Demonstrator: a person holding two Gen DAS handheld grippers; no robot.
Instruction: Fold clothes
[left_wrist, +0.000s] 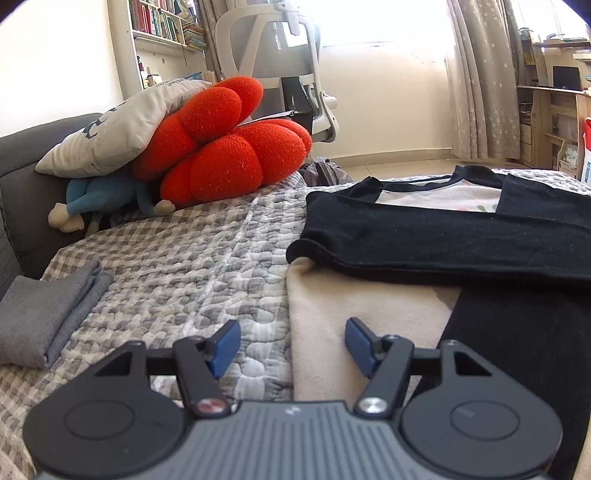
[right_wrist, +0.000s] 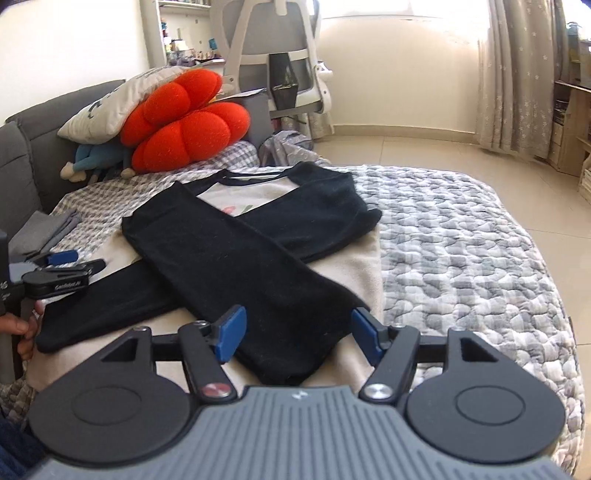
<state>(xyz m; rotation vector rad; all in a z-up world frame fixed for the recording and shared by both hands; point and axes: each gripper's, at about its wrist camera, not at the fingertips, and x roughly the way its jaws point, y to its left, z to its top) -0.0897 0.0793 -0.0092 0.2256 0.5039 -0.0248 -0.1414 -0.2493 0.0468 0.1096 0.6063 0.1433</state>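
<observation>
- The shirt (right_wrist: 258, 236) lies flat on the bed (right_wrist: 461, 240), in the middle of the right wrist view, with a cream body and black sleeves.
- Both sleeves are crossed over the chest, probably so the shirt becomes a narrow strip for the next fold.
- The right gripper (right_wrist: 299, 339) has its fingers wide, with the cuff of the upper sleeve between them but not pressed.
- The left gripper (left_wrist: 291, 349) is also wide and empty, over the cream hem at the lower middle of its view.
- A folded grey cloth (left_wrist: 48, 314) waits at the left edge, likely a finished piece.
- A red cushion (left_wrist: 221, 140) sits in the upper left.
</observation>
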